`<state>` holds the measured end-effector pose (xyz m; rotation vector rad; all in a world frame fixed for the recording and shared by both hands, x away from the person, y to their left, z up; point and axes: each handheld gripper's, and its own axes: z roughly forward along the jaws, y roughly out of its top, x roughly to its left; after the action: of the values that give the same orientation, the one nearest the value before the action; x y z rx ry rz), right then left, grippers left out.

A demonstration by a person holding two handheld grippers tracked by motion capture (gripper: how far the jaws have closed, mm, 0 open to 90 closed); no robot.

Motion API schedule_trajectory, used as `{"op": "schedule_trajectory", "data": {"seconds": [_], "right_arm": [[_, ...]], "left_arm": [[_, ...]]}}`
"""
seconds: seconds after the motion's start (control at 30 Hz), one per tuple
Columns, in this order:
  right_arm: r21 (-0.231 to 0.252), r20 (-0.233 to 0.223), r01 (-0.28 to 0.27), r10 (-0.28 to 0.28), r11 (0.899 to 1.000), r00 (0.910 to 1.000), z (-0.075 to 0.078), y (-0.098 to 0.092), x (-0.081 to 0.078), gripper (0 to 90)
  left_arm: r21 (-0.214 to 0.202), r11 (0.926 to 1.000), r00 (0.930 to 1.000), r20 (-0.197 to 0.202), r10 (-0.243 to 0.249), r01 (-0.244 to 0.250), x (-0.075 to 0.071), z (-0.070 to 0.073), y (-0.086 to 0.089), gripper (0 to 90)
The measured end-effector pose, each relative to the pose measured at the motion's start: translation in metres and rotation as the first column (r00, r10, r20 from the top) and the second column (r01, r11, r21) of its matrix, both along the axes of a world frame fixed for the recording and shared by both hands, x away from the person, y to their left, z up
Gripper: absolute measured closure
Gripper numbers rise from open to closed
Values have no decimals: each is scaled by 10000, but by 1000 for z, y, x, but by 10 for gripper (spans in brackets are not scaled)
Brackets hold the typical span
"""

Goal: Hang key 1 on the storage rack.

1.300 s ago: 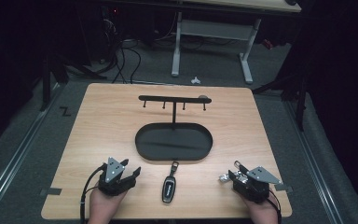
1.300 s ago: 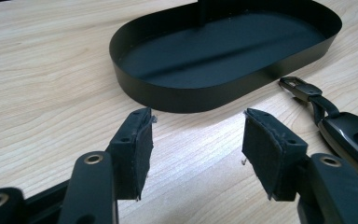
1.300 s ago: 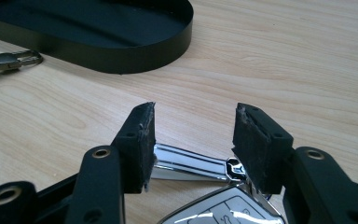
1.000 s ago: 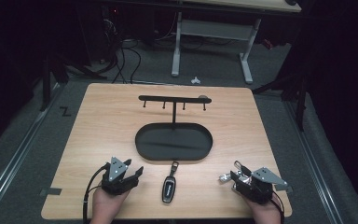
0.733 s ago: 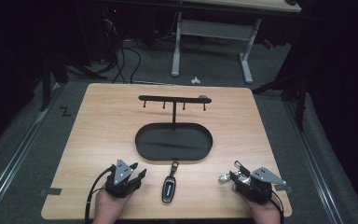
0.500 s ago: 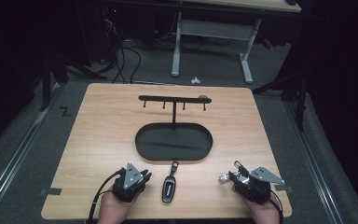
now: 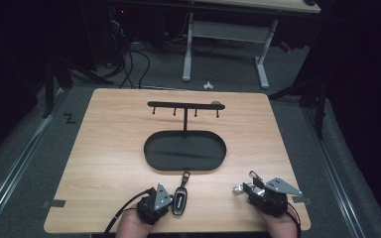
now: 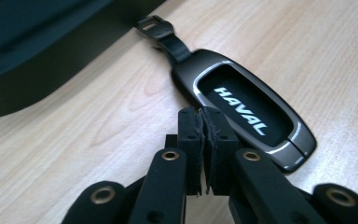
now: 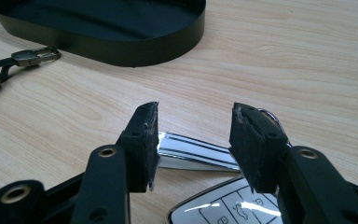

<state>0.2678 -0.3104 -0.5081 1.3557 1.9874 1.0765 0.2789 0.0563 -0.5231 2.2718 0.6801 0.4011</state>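
The wooden table (image 7: 109,148) carries everything; at its middle stands a black key stand, its oval tray (image 7: 185,150) low and dark, a thin post rising from the tray's far side to a hook bar (image 7: 184,105) that runs parallel to the table's far edge; the same tray's wall shows at the top of the right gripper view (image 9: 121,46) and as a dark mass at the upper left of the left gripper view (image 8: 32,56).

Near the table's near edge, left of centre, the left gripper (image 8: 204,122) sits low, its jaws having just been closing and now pressed together with nothing between them; their tip is just beside the Haval key fob (image 7: 180,202), which lies flat on the wood between the tray and the near edge, its strap and clip (image 8: 156,25) pointing toward the tray.

Toward the near right corner the right gripper (image 9: 193,140) rests with its jaws spread apart; between and beneath them lie a second key fob (image 9: 223,207), white-faced with buttons, and its bright metal blade (image 9: 191,151); the pads are not pressing on either.
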Motion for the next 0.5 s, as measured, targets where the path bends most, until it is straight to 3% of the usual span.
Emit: {"op": "schedule_trajectory", "data": {"seconds": [0.37, 0.5], "right_arm": [[87, -337, -366, 368, 9993, 9988, -4, 2, -5, 568], [41, -313, -712, 713, 9975, 9970, -4, 9, -7, 575]], "left_arm": [[-188, 9961, 9963, 57, -861, 862, -4, 0, -28, 812], [-527, 9957, 9970, 193, -756, 765, 0, 4, -25, 734]]}}
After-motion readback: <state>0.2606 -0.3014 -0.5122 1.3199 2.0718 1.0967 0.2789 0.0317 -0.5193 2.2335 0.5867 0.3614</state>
